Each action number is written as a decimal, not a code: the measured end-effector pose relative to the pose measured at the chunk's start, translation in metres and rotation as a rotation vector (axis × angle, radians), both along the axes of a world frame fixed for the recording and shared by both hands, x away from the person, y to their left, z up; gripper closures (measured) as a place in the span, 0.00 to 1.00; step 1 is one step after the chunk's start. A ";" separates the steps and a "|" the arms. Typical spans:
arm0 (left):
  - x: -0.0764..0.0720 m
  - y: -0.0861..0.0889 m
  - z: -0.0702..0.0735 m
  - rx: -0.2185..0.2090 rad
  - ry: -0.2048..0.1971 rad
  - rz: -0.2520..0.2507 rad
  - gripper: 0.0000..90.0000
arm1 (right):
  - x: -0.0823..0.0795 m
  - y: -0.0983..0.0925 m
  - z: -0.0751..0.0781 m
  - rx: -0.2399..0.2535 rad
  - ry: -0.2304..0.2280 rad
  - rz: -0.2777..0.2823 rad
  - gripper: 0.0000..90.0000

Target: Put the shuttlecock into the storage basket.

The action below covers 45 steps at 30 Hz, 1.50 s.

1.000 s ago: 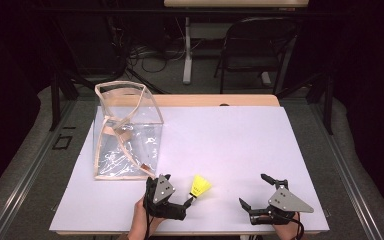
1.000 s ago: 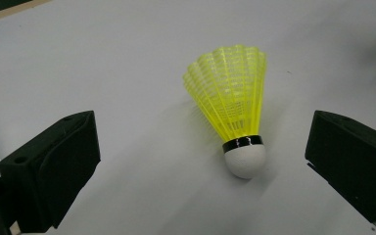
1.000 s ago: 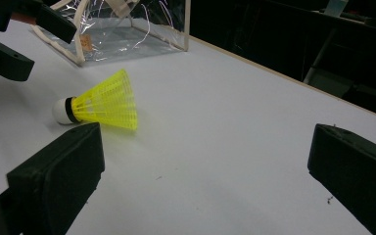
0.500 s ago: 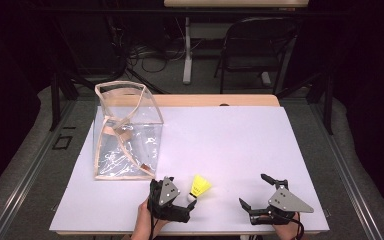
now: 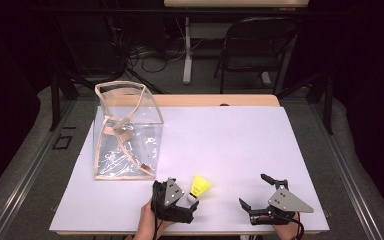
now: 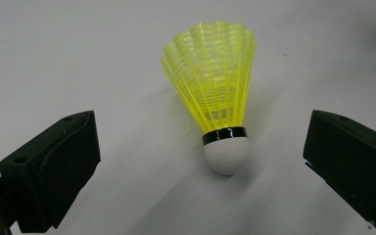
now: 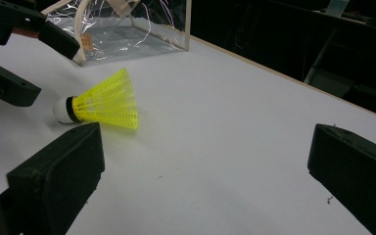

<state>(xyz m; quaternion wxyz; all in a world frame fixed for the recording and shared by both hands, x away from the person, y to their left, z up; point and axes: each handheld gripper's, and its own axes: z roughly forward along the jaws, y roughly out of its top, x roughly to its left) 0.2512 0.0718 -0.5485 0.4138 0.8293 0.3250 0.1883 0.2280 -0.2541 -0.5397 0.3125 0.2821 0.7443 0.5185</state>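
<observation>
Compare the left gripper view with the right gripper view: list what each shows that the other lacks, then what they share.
Left gripper view alone: the left gripper looks along its own open fingers, which flank the shuttlecock.
Right gripper view alone: the clear plastic bag, the table edge, the dark room behind, and the right gripper, open.
Shared: the yellow shuttlecock lying on its side on the white table.

No writing, label, brand, number or sign can be read anywhere in these pictures. The yellow shuttlecock (image 6: 214,105) lying between the left gripper's (image 5: 182,204) wide-spread jaws bears only a plain black band above its white cork, with no print on it. The clear bag (image 5: 125,132) beyond those jaws has a small tan tag inside, too blurred to tell whether it carries any lettering.
</observation>
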 end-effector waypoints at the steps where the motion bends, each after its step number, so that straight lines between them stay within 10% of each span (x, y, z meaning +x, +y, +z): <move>1: 0.000 -0.001 -0.001 0.001 0.000 0.003 0.01 | 0.000 0.000 0.000 -0.001 0.000 0.001 0.00; 45: -0.005 -0.021 -0.015 0.019 0.067 0.044 0.53 | -0.001 0.000 0.000 -0.003 0.001 0.016 0.00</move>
